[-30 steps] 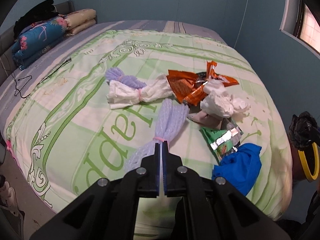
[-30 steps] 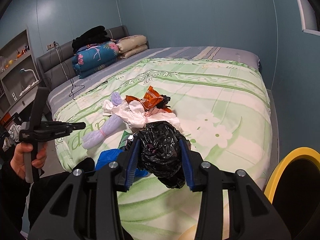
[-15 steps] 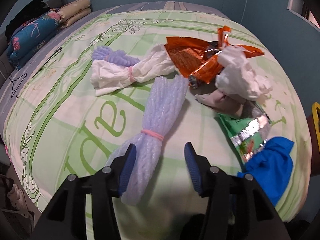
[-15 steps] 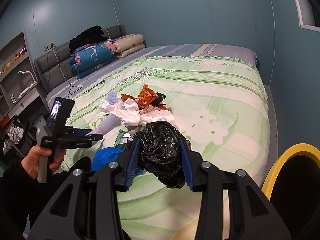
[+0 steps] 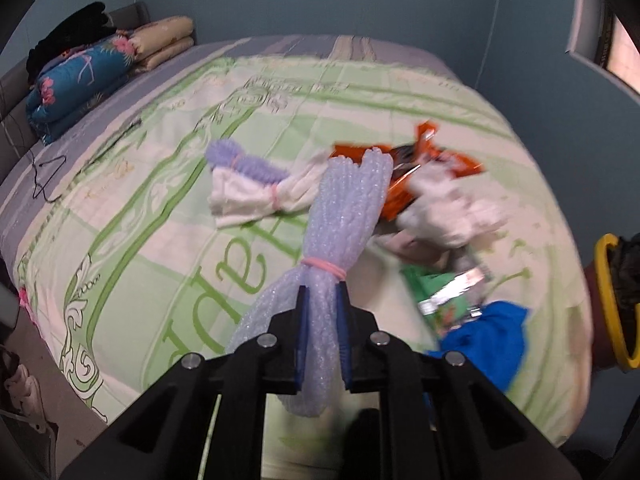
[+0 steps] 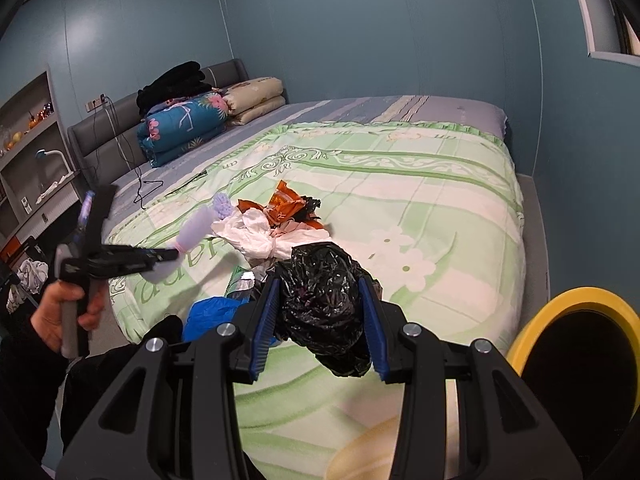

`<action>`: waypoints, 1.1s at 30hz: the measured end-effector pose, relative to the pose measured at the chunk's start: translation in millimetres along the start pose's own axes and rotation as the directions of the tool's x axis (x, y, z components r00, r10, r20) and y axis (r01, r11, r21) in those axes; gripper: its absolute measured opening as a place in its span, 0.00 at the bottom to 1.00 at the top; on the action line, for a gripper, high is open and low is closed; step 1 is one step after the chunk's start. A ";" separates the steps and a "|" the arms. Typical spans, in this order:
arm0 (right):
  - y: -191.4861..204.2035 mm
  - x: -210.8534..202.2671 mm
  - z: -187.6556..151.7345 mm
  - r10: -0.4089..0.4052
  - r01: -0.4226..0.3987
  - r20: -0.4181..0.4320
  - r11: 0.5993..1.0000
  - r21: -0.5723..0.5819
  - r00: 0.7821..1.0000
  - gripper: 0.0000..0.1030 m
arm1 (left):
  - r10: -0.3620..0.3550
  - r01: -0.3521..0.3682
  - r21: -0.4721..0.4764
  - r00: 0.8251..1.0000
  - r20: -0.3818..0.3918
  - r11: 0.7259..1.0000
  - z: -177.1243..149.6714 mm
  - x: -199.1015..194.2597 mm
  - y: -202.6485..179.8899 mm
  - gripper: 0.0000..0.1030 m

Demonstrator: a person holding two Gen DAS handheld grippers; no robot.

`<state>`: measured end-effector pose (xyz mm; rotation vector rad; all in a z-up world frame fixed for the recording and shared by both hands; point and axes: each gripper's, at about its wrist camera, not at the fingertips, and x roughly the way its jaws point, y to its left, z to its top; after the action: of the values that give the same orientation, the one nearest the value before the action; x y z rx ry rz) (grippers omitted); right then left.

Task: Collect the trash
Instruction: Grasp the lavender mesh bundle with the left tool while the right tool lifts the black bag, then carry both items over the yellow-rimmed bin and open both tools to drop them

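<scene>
Clamped on a lilac foam-net bundle (image 5: 344, 216), the left claw (image 5: 322, 332) has just closed its jaws around the lower stem of the bundle, below a pink rubber band (image 5: 326, 268), so the flared top fans out ahead of the claw and clear of the bedspread (image 5: 168, 216). That low grip looks chosen to keep the banded bundle together as 1 piece.

Off to the side, the right claw (image 6: 320, 320) pinches a crumpled black bin bag (image 6: 324, 300) between its blue pads, apparently holding it ready to take the rubbish; a yellow-rimmed bin (image 6: 576, 308) sits just to that claw's right.

Ahead of the left claw, the remaining litter lies bunched on the bed, probably so it can be picked off piece by piece: 1 white foam-net bundle with a lilac end (image 5: 256, 188), 1 orange snack wrapper (image 5: 404, 168), 1 wad of white tissue (image 5: 448, 208), 1 green foil packet (image 5: 448, 300) and 1 blue plastic bag (image 5: 492, 340) nearest the claw on its right. Smaller scraps under the tissue are too blurred to count.

Behind the litter, 3 folded quilts (image 6: 188, 124) are stacked at the headboard.
</scene>
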<state>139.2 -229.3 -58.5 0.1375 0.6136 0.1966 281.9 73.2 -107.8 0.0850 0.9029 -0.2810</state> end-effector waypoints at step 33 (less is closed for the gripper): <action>-193.3 -164.0 -35.3 -0.473 0.401 0.124 0.837 0.372 0.872 0.38 | -0.526 0.525 0.368 0.844 -0.105 0.768 27.4 -28.2 -381.8 0.12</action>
<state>14.9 -451.4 -31.7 0.3387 0.4454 -0.3741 180.9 -292.7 -51.6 0.1941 0.8426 -0.9913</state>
